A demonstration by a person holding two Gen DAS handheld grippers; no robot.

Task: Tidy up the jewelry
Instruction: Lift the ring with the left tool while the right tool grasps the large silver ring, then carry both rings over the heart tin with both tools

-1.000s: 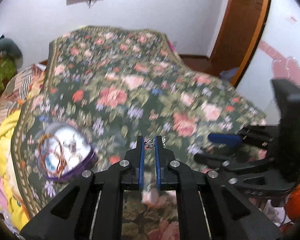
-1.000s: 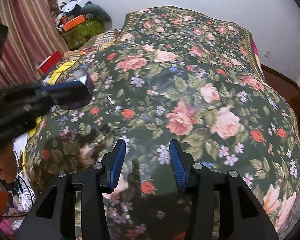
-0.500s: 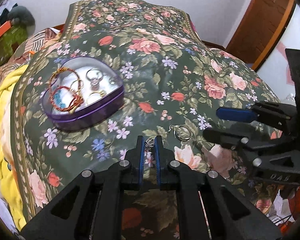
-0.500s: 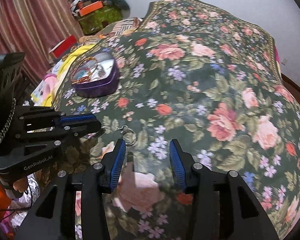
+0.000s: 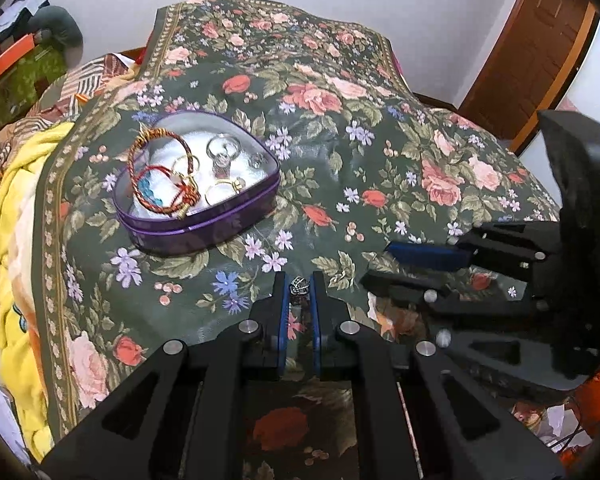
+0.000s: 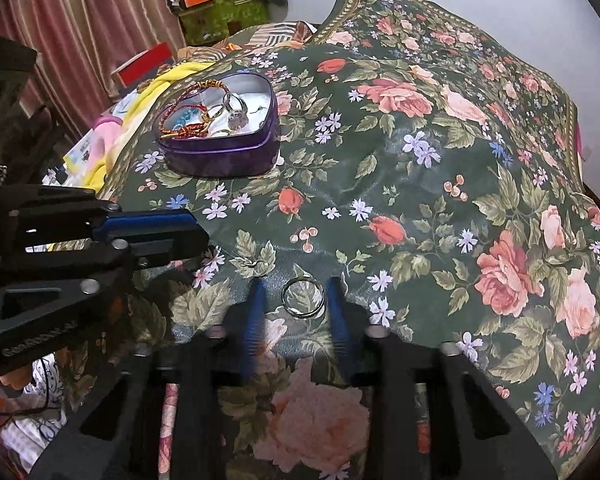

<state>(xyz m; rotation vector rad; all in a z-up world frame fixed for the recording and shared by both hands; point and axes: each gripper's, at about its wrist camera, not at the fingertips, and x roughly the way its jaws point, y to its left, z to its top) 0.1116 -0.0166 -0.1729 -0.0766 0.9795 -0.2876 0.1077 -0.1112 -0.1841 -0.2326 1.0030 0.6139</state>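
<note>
Moved since a second ago: both grippers have dropped toward the bedspread [image 6: 440, 168], and the tin [image 5: 204, 224], earlier low at the left of the left wrist view, now sits higher and nearer the centre; the right pair, earlier over bare cloth, now brackets a ring.

Left gripper [image 5: 299, 286]: jaws closed on a small beaded charm [image 5: 299, 285], held at the fingertips above the cloth, near the tin.

Right gripper [image 6: 296, 296]: jaws spread, blue pads either side of a plain silver ring [image 6: 302, 296] lying flat on the bedspread; contact with the ring cannot be told, the fingers being blurred.

Tin: heart-shaped, purple wall, lidless, resting on the bedspread. Contents: red-and-gold cord bracelets [image 5: 156, 172], several rings [image 5: 222, 152], a blue item, partly covered.

Small hooked piece [image 6: 254, 264]: on the cloth just beyond the right gripper's left finger, kind unclear.
</note>
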